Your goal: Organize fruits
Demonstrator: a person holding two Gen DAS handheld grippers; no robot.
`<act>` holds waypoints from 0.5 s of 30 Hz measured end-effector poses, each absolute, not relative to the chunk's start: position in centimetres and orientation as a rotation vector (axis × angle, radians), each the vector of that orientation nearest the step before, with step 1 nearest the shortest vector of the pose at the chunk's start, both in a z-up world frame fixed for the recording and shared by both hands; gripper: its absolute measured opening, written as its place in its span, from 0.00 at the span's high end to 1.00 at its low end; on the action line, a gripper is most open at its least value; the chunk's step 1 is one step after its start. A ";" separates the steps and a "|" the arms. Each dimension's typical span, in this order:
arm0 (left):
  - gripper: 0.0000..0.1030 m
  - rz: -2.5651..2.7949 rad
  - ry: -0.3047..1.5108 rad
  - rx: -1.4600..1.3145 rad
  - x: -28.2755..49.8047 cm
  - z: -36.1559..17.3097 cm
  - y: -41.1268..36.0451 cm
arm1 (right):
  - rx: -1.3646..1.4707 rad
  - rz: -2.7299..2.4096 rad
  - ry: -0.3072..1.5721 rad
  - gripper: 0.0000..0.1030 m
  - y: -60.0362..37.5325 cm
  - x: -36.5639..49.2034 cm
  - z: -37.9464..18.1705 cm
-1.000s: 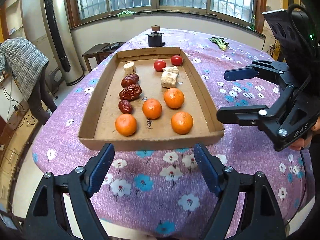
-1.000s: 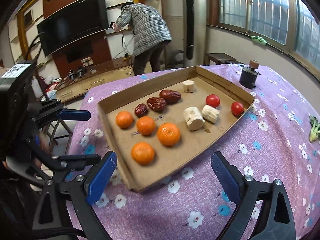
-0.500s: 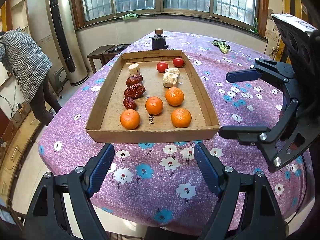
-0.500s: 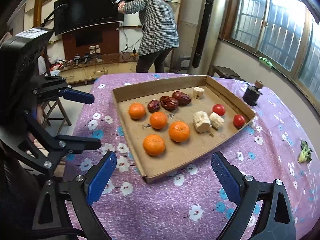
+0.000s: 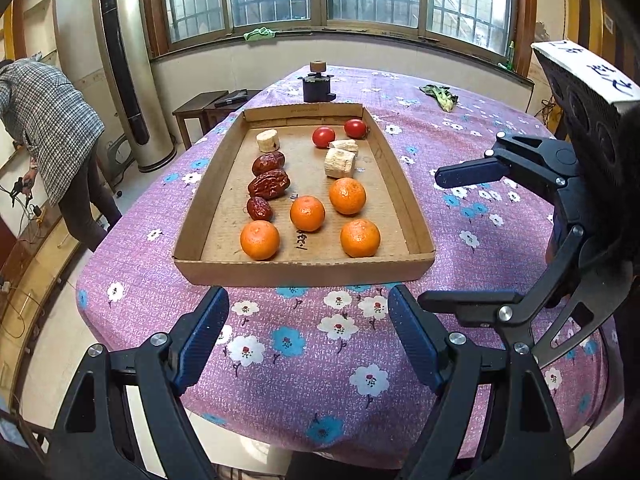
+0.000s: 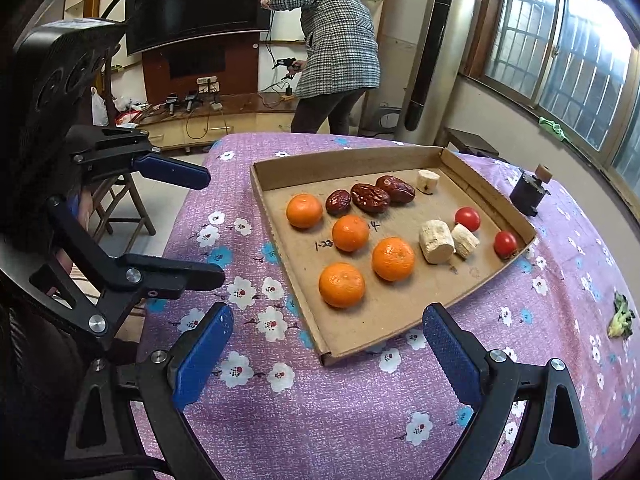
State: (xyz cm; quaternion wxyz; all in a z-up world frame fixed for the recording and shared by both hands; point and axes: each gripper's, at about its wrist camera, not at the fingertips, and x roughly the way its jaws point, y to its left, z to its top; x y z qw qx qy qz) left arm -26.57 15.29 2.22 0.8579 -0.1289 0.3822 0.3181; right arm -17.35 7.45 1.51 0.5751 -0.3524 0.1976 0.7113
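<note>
1. Table (image 5: 320, 360): covered with a purple floral cloth; it carries everything listed below.
2. Cardboard tray (image 5: 304, 270): lies flat on the cloth, its near wall facing both grippers.
3. Left gripper (image 5: 308, 336): held above the cloth just short of the tray's near wall, tongs spread wide, nothing between them.
4. Right gripper (image 6: 328, 356): held off the tray's near corner, tongs spread wide, nothing between them.
5. Oranges (image 5: 260, 240): four, grouped at the near end of the tray.
6. White chunks (image 5: 339, 163): two touching at mid-tray, a third at the far left corner.
7. Red dates (image 5: 269, 186): three in a row along the tray's left wall, beyond the nearest orange.
8. Tomatoes (image 5: 323, 137): two, near the far wall, close beside the paired chunks.
</note>
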 end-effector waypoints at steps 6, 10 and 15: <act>0.20 0.653 0.803 -0.280 -26.1 2.3 15.9 | -0.822 1.658 0.472 0.06 7.8 -17.0 1.4; 0.20 0.637 0.804 -0.293 -25.6 2.3 16.4 | -0.821 1.649 0.479 0.06 8.0 -16.7 1.3; 0.20 0.612 0.810 -0.298 -24.9 2.2 16.7 | -0.822 1.640 0.484 0.06 8.1 -16.4 1.3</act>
